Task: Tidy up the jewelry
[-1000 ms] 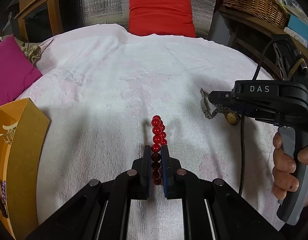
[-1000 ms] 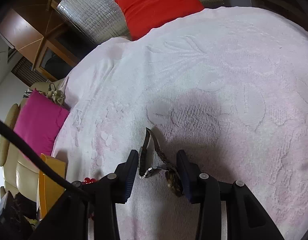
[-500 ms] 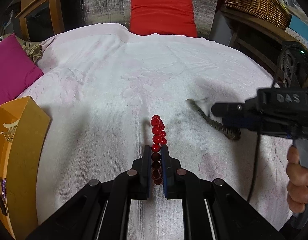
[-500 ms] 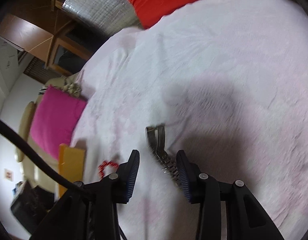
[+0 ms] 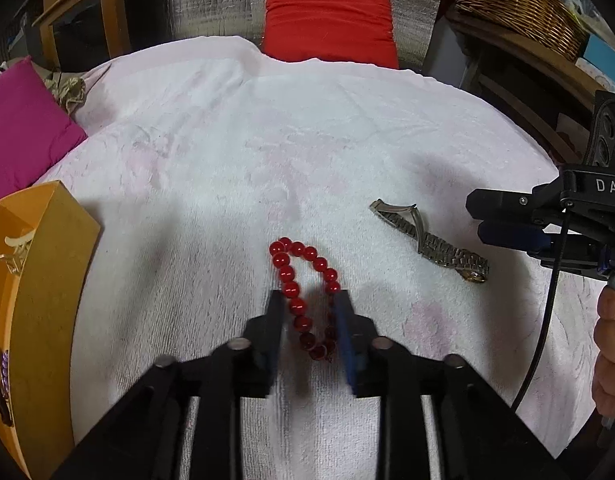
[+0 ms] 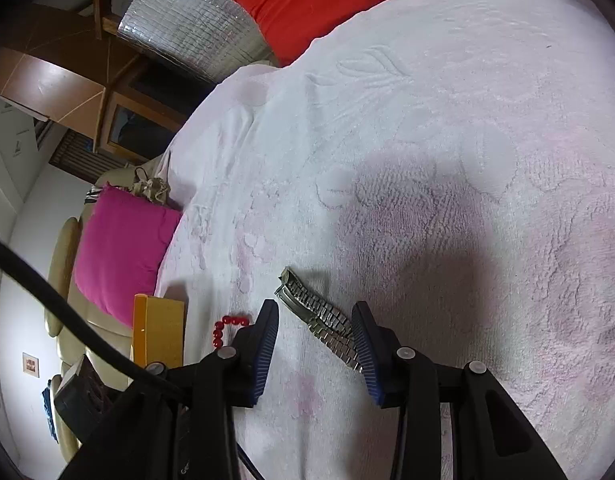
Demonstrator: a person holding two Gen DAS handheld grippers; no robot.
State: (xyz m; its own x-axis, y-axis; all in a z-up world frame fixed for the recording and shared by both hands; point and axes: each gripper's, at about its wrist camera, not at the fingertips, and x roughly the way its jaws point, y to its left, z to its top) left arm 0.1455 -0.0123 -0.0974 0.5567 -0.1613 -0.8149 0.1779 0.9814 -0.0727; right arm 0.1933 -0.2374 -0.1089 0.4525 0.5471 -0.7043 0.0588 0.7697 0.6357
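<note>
A red bead bracelet lies as an open loop on the white towel, between the fingers of my left gripper. Its jaws are opening and the pads do not press the beads. A metal watch lies stretched out on the towel to the right. My right gripper hovers open just right of the watch. In the right wrist view the watch lies on the towel between the fingers of the right gripper, untouched by the pads; its near end is hidden. The bracelet shows at the left.
An orange box holding jewelry stands at the towel's left edge. A magenta cushion lies at the far left and a red cushion at the back. A wicker basket sits on a shelf at right. A hand holds the right gripper's handle.
The left jaws have parted and the bracelet has spread from a pinched strip into a loop. The right gripper has drawn back to the right, and the watch now lies stretched on the towel.
</note>
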